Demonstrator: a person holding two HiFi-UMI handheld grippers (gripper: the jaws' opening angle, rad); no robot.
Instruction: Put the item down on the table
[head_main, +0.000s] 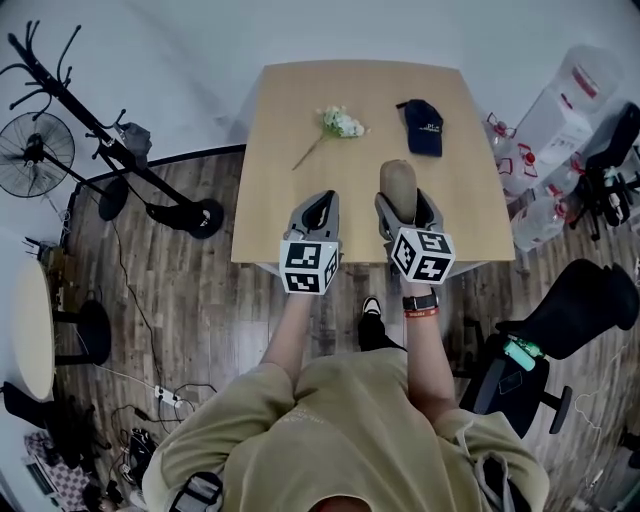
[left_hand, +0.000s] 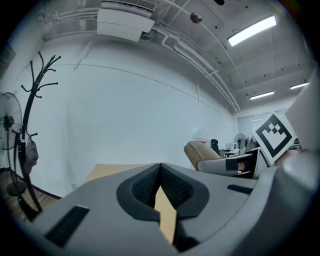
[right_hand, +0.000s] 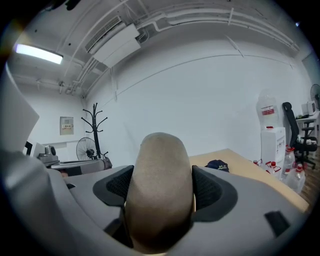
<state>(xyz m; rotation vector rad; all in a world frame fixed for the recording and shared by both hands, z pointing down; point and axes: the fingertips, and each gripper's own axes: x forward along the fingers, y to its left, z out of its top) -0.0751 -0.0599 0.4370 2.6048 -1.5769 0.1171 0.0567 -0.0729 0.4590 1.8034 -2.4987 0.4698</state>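
Tan and rounded at its end, the item (right_hand: 160, 185) sits between the two dark pads of the right gripper (head_main: 404, 200), which pinch it from both sides. Its end sticks out past the jaws. From the head view it is over the near edge of the table (head_main: 290, 70), a little toward the right corner; whether it touches the wood I cannot tell. The left gripper (head_main: 318, 212) is just beside it, also at the near edge, with its jaws pressed together and nothing between them. Farther on the table, a small sprig of white flowers (head_main: 340, 122) lies near the middle, and a dark blue cap (head_main: 424, 125) lies toward the right edge, apart from the flowers.
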